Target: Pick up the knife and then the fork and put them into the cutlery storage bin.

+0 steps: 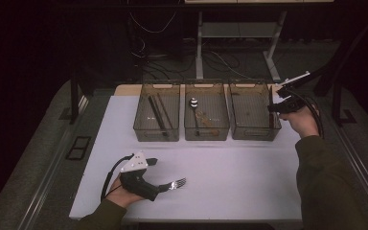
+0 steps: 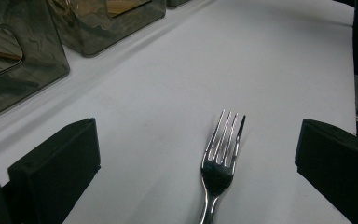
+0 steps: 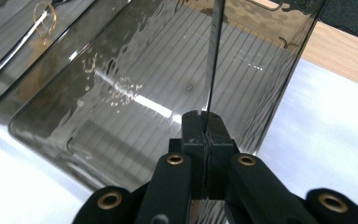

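A silver fork (image 2: 220, 154) lies on the white table (image 1: 230, 172), tines pointing away from my left gripper (image 2: 196, 135). That gripper's black jaws stand wide apart on either side of the fork without touching it. In the high view the left gripper (image 1: 157, 175) rests near the table's front left, with the fork (image 1: 177, 183) just past it. My right gripper (image 3: 204, 116) is shut on a thin metal blade (image 3: 214, 56), seen edge-on and probably a knife. It hangs over the right-hand smoky bin (image 3: 121, 93). From above, the right gripper (image 1: 274, 108) is at that bin's (image 1: 251, 129) right rim.
Three smoky see-through bins stand in a row at the back. The left bin (image 1: 143, 129) holds dark chopsticks (image 1: 155, 112). The middle bin (image 1: 189, 132) holds a spoon (image 1: 193, 102) and a wooden utensil. A bare wooden strip (image 3: 340, 56) runs behind the bins.
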`<state>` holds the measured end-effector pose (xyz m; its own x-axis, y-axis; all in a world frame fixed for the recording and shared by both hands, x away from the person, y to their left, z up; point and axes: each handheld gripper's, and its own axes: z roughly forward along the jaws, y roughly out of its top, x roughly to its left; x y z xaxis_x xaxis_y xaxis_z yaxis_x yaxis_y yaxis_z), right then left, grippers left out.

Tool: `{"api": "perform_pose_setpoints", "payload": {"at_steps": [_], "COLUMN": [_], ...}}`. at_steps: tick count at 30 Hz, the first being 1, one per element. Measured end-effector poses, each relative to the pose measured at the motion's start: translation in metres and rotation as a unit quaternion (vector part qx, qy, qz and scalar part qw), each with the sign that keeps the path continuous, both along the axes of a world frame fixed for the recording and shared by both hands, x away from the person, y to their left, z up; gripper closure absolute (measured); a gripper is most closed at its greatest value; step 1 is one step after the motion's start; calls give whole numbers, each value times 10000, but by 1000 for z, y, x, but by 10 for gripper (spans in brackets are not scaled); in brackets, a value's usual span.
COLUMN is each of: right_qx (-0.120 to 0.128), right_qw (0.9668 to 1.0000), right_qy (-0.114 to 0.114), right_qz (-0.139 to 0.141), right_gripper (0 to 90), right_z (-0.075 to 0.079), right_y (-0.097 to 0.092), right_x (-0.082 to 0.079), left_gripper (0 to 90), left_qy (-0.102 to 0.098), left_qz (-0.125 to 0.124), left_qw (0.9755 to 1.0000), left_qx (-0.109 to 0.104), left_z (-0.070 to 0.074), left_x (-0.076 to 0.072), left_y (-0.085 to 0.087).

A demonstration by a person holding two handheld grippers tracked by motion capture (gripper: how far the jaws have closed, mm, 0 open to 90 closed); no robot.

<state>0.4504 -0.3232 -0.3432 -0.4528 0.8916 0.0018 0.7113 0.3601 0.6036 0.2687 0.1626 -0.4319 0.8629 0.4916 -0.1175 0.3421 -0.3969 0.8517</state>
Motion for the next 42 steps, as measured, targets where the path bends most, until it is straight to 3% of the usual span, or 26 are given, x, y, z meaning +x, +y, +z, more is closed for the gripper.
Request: {"api": "perform_pose_setpoints", "payload": {"at_steps": [7,10,11,12,13,14,16,20,24,30,35,42], "right_qx": [235,230,170,131,23,-87,137,310,667,1069,1020,1097], "right_qw": [9996,9997,9998,9999,10000,9999,9998,9994,9971,9915,9890,9852], "right_qy": [-103,-110,-84,-3,36,24,73,-51,-284,-735,-1036,-1165], "right_qz": [-92,0,38,55,-1,-83,-110,-161,-215,62,289,621], "right_gripper": [888,876,849,759,678,653,583,462,377,267,136,36], "right_z": [-16,-26,-29,-32,-36,-38,-40,-38,-26,-8,-3,-7], "right_y": [6,15,19,23,27,30,29,27,20,14,15,16], "right_x": [15,22,24,27,29,29,30,27,17,-9,-37,-75], "left_gripper": [0,0,0,0,0,0,0,0,0,0,0,0], "left_qy": [4,-1,1,16,19,25,17,12,3,11,39,85], "left_qz": [-17,-19,-19,7,5,-6,-22,-20,-11,-39,-78,-119], "left_qw": [10000,10000,10000,10000,10000,10000,10000,10000,10000,9998,9996,9994], "left_qx": [21,23,26,-20,-16,1,3,23,64,182,257,313], "left_z": [0,0,0,0,0,0,0,0,0,-1,-1,-1], "left_x": [0,0,0,0,0,0,0,-1,-1,-1,-1,0], "left_y": [-1,0,0,-1,-1,-1,-1,-1,-2,-1,-2,-1]}}
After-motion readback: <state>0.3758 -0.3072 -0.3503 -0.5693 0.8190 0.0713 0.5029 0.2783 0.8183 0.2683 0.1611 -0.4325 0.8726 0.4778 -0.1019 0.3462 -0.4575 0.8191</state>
